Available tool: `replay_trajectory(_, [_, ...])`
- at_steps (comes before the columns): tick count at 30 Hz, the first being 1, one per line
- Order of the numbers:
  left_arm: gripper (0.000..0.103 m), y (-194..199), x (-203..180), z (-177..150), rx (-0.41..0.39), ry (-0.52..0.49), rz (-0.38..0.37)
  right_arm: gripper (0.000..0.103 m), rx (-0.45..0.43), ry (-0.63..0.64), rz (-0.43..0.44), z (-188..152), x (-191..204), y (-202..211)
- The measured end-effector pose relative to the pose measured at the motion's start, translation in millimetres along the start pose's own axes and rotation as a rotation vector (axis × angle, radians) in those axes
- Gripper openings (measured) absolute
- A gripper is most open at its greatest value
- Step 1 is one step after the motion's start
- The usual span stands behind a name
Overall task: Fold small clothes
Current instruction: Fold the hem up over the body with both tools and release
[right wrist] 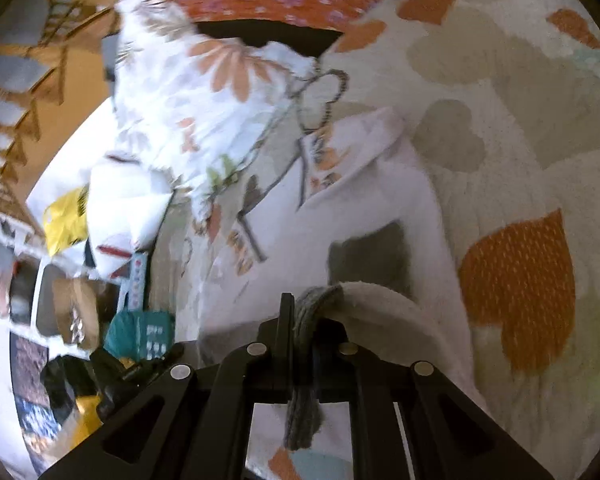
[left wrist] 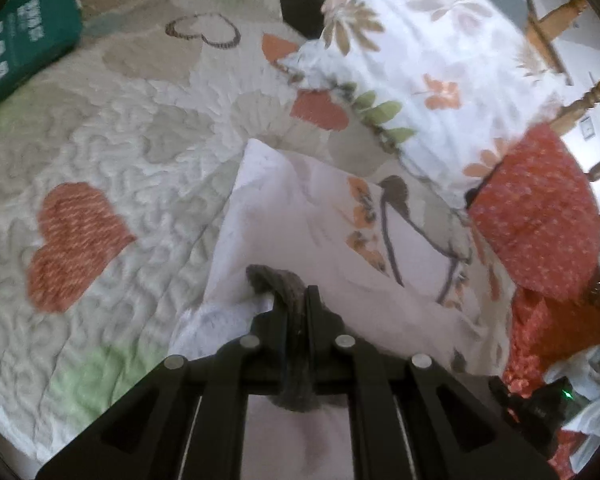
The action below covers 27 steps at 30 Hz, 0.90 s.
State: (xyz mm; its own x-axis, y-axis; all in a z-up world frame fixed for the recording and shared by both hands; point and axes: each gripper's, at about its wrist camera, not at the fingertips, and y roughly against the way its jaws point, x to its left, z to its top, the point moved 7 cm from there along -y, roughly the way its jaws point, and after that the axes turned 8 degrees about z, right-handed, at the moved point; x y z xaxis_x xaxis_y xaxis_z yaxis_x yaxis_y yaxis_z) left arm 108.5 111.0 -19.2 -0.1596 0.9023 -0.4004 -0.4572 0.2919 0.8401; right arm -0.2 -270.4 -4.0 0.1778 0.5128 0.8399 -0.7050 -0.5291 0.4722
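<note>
A small white garment with a grey knit trim lies on a quilted heart-pattern blanket (left wrist: pixel 100 128). In the left wrist view my left gripper (left wrist: pixel 297 300) is shut on the grey trim (left wrist: pixel 268 276), with the white garment (left wrist: pixel 292 208) spread ahead of it. In the right wrist view my right gripper (right wrist: pixel 302 312) is shut on the grey trim (right wrist: pixel 314 300) of the same white garment (right wrist: pixel 388 200), which stretches away over the blanket (right wrist: pixel 520 120). A grey patch (right wrist: pixel 368 252) shows on the garment.
A floral pillow (left wrist: pixel 420 40) lies beyond the garment, also in the right view (right wrist: pixel 196 100). Red patterned cloth (left wrist: pixel 540 208) lies right. A green box (left wrist: pixel 24 36) sits far left. Wooden chair spindles (left wrist: pixel 596 88) stand at the right edge. Clutter (right wrist: pixel 72 280) lies on the floor.
</note>
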Motion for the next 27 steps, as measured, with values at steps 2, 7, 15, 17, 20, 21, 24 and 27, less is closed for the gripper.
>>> replay_trajectory(2, [0.007,-15,-2,9,0.014,0.006,0.009,0.008,0.001,-0.004,-0.015,14,-4,-9])
replay_trajectory(7, [0.009,-42,-7,33,0.039,0.039,0.004,0.010,0.006,-0.012,-0.017,46,-10,-32])
replay_trajectory(15, [0.050,-47,5,76,-0.032,0.144,-0.004,0.054,-0.090,-0.224,0.055,97,-47,-58])
replay_trajectory(17, [0.052,-45,7,80,-0.037,0.119,0.027,0.055,-0.111,-0.218,0.028,104,-49,-59])
replay_trajectory(20, [0.055,-41,11,77,-0.039,0.078,0.069,0.057,-0.104,-0.178,-0.033,108,-46,-57])
replay_trajectory(21, [0.056,-39,13,74,-0.038,0.068,0.078,0.057,-0.103,-0.165,-0.040,107,-45,-55])
replay_trajectory(24, [0.057,-31,19,61,-0.031,0.030,0.112,0.057,-0.092,-0.093,-0.091,98,-38,-45])
replay_trajectory(27, [0.060,-17,23,42,-0.041,-0.022,0.151,0.058,-0.079,0.001,-0.157,80,-30,-29])
